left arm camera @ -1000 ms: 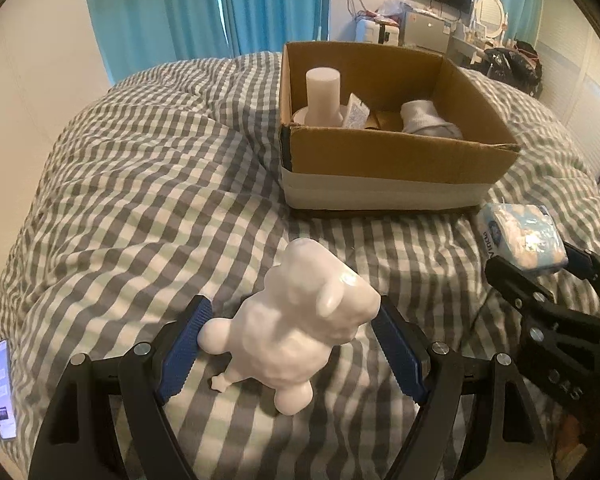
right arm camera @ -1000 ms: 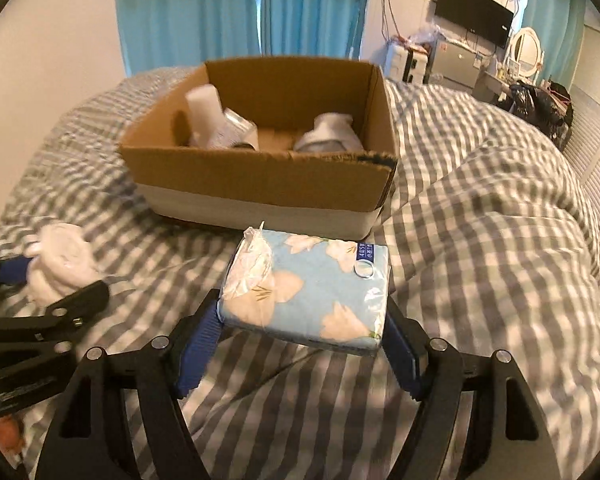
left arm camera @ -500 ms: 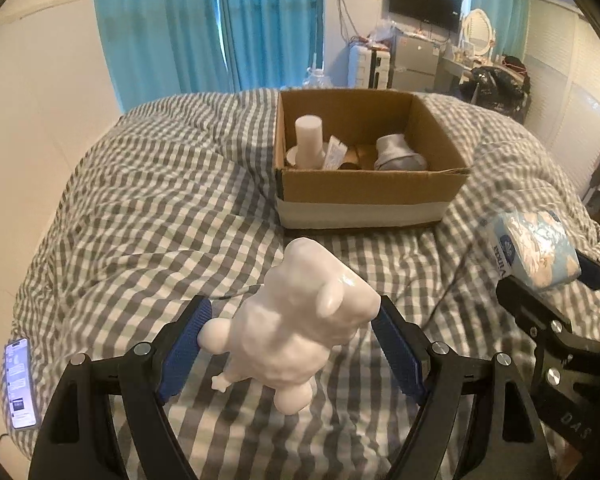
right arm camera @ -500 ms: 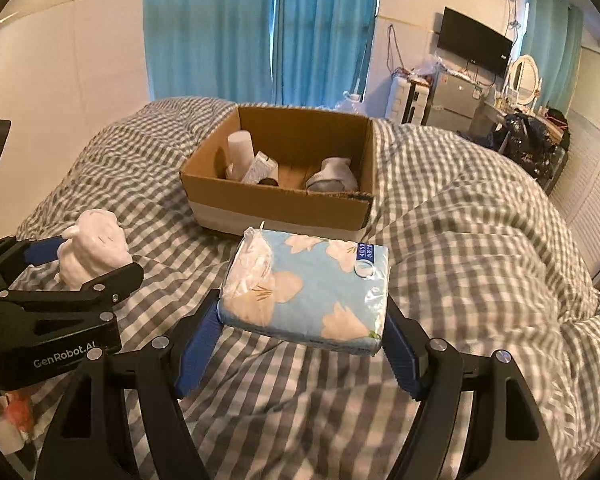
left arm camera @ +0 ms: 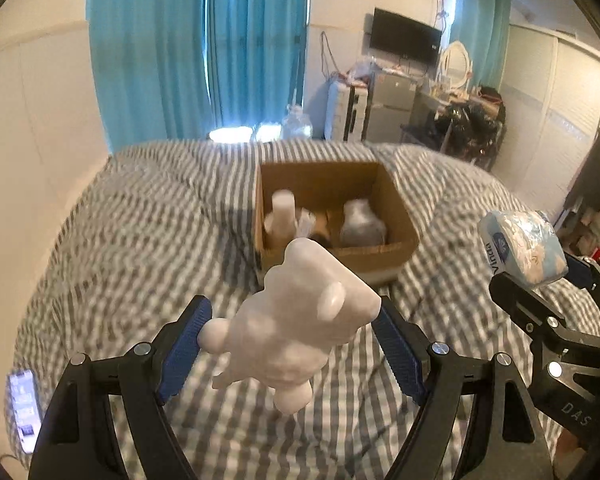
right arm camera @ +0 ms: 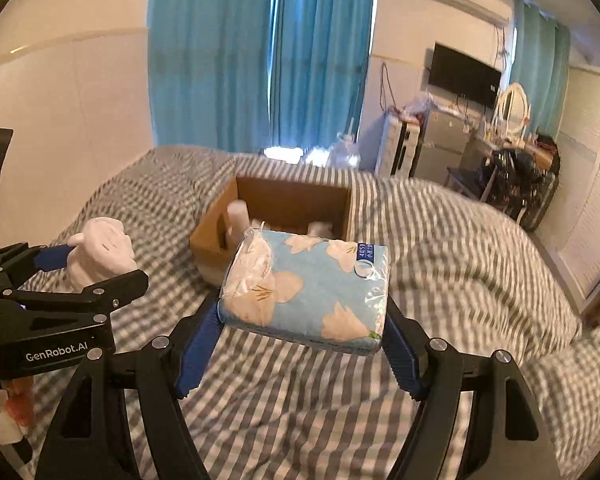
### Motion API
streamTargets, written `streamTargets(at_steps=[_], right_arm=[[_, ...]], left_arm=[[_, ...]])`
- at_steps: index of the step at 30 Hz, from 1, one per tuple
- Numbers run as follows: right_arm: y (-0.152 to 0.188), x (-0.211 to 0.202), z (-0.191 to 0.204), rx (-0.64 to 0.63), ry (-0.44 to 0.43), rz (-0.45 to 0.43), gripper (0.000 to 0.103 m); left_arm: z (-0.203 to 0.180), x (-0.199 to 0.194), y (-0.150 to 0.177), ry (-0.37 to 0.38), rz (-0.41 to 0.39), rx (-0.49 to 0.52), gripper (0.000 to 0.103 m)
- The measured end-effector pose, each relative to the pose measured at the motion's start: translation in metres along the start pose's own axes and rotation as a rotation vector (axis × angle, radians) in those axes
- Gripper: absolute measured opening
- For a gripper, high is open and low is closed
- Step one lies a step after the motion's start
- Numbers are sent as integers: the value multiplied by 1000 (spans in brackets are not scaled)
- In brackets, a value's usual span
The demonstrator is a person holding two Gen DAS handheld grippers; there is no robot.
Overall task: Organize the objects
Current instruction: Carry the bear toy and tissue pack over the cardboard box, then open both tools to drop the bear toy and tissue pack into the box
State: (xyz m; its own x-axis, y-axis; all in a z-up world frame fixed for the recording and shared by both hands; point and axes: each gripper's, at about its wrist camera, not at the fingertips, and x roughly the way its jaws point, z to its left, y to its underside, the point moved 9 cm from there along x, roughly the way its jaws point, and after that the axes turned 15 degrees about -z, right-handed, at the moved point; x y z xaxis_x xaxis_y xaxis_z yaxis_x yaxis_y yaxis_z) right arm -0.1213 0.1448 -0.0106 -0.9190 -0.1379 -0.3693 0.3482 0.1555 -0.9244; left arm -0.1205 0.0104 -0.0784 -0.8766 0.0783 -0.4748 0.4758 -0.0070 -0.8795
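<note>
My left gripper is shut on a white plush-like animal figure and holds it high above the checked bed. The figure also shows in the right wrist view. My right gripper is shut on a light blue flowered tissue pack, also lifted; the pack shows at the right of the left wrist view. An open cardboard box sits ahead on the bed, holding a white cylinder and a pale bundle. In the right wrist view the box is partly behind the pack.
The grey-and-white checked duvet covers the bed. A phone lies at its left edge. Teal curtains, a wall TV, drawers and a cluttered dresser stand beyond the bed.
Both grippers have risen and drawn back from the box with their loads held; the box now looks smaller and farther, and more of the room shows.
</note>
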Motion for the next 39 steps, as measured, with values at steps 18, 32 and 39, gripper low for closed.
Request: streamTargets(at_steps=[18,32,39], right_arm=[[-99,91,-14,-25,-24,-74,74],[-56,219,-24,33,-51,78,74],[-41,266,-29,68,-70,137,74]], left_arm=[[3,105,-119,-22,-67,61,83],[3,217,-66,11,35,114,83],[-9,249,-40,80,61,162,83]])
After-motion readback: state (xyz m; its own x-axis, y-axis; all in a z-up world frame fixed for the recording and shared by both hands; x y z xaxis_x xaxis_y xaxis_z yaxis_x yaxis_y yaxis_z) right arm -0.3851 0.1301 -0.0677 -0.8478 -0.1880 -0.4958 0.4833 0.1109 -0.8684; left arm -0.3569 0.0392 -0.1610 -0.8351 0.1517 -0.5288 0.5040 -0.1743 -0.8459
